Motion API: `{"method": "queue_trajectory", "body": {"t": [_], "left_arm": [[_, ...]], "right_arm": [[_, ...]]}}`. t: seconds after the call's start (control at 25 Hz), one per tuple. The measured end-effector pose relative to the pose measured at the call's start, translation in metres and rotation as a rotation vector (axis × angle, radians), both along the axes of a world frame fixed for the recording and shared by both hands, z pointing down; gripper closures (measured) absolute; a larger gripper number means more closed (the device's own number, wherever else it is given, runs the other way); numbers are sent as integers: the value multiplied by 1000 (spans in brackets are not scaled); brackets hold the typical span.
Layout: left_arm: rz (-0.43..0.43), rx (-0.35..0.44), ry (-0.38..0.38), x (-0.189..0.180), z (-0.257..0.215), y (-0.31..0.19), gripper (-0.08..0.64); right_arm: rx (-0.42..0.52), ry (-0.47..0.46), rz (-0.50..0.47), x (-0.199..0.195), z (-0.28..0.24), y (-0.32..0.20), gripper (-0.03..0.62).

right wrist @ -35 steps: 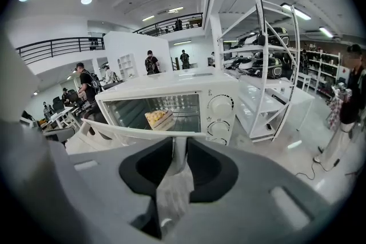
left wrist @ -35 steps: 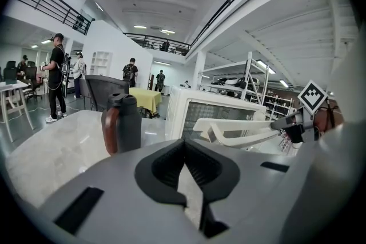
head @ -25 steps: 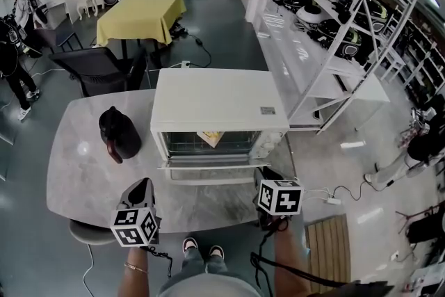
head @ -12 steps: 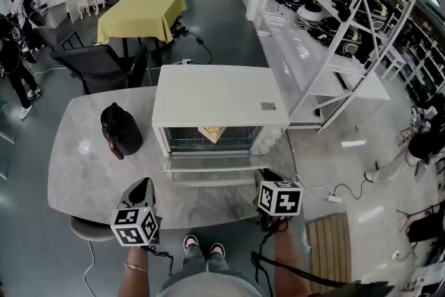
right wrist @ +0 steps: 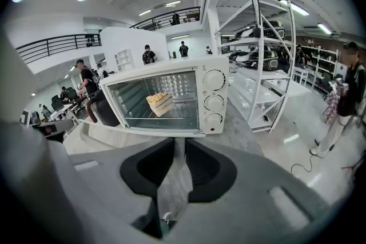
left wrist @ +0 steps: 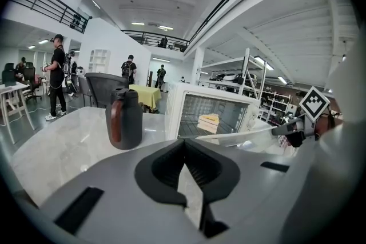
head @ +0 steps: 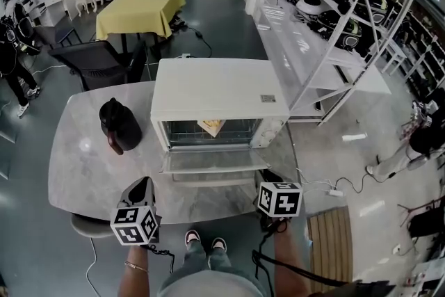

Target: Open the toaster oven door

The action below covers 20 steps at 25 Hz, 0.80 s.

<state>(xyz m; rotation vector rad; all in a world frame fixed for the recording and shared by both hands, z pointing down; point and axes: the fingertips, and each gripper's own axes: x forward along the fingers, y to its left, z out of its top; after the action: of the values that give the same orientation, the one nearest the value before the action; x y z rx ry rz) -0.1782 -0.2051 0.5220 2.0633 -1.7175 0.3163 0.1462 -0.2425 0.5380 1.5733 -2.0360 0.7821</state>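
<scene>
Little has moved since the earlier frames: the door (head: pixel 212 161) of the toaster oven (head: pixel 219 90) on the tabletop (head: pixel 83 170) lay dropped level then and lies so now. We find the left gripper (left wrist: pixel 184 143) fingers closed and empty, and the right gripper (right wrist: pixel 174 143) fingers slightly parted and empty. Both sit in front of the oven. We judge the door open; withdraw clear of its edge.

No text can be read. A small label (head: pixel 268 99) is seen on the oven (head: pixel 208 90) top, toward 3 o'clock, too small to be read.
</scene>
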Motion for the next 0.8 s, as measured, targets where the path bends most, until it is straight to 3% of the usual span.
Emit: {"method": "queue_trajectory", "body": {"t": [0.8], "left_arm": [[-1,-31,-11,5,9,9,555]], "right_arm": [[-66,-21,-39,0,26,30,520]]}}
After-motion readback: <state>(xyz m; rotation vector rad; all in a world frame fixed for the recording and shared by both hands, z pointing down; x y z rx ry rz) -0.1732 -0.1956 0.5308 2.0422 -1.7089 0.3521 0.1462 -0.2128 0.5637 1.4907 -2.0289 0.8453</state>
